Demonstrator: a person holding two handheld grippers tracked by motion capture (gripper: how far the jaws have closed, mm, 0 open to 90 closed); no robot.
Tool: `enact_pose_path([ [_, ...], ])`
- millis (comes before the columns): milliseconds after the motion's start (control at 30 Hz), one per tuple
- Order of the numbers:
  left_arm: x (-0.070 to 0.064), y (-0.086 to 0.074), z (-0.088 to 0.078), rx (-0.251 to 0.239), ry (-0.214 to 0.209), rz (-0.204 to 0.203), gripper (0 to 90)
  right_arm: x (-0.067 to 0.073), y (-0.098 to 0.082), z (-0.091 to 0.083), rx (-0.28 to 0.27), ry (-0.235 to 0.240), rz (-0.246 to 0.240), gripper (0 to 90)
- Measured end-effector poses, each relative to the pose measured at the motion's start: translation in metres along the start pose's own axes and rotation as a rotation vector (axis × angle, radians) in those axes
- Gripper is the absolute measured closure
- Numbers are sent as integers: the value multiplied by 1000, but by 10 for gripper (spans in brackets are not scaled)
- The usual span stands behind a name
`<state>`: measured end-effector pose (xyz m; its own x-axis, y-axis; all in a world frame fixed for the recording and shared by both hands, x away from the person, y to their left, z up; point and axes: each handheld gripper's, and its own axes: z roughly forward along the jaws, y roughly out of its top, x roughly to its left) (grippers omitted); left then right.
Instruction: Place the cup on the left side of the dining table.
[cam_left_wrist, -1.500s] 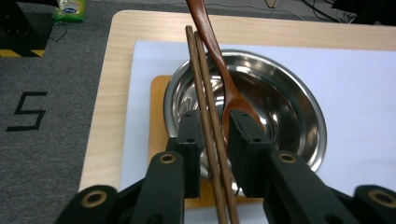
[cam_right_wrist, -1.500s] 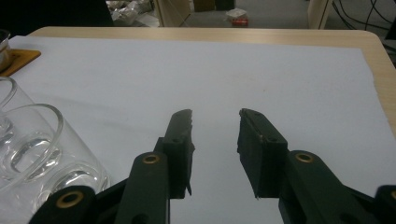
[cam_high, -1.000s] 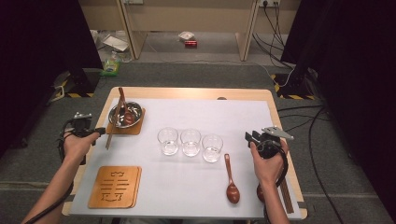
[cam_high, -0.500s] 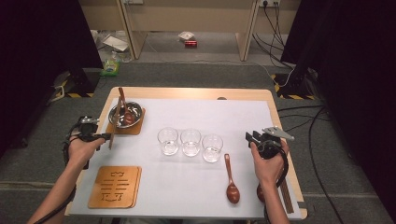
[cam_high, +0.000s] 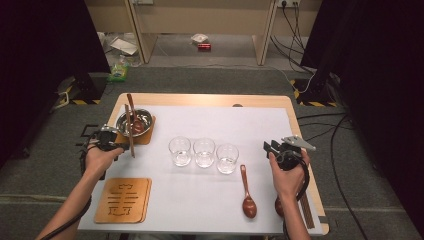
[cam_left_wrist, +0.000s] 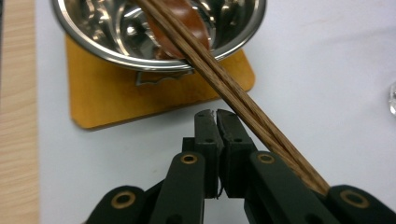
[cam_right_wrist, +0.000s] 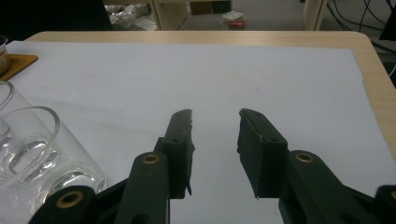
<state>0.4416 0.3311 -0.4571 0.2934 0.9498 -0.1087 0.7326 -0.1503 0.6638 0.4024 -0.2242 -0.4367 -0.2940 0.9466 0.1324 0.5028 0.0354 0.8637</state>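
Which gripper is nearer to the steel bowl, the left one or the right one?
Left. The left gripper is just beside the steel bowl on its wooden coaster; the right gripper is far across the table, beyond the three glasses.

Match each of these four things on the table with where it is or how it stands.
Things:
1. bowl
2. chopsticks
3. left gripper
4. right gripper

Places or states:
A. fingers apart, nothing between them
B. on a wooden coaster
C. leaning on the bowl's rim
D. fingers shut, beside the chopsticks

Pairs: 1-B, 2-C, 3-D, 4-A
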Motion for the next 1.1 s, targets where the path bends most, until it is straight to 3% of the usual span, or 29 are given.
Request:
enact_pose_path([
  [567,-35,19,20,5,-40,47,868,-2,0,-1,-3,-1,3,651],
  [933,-45,29,32,-11,-60,49,868,-3,0,-2,-7,-3,2,651],
  [1100,-45,26,28,-14,-71,64,863,-4,0,-2,-7,-4,6,652],
])
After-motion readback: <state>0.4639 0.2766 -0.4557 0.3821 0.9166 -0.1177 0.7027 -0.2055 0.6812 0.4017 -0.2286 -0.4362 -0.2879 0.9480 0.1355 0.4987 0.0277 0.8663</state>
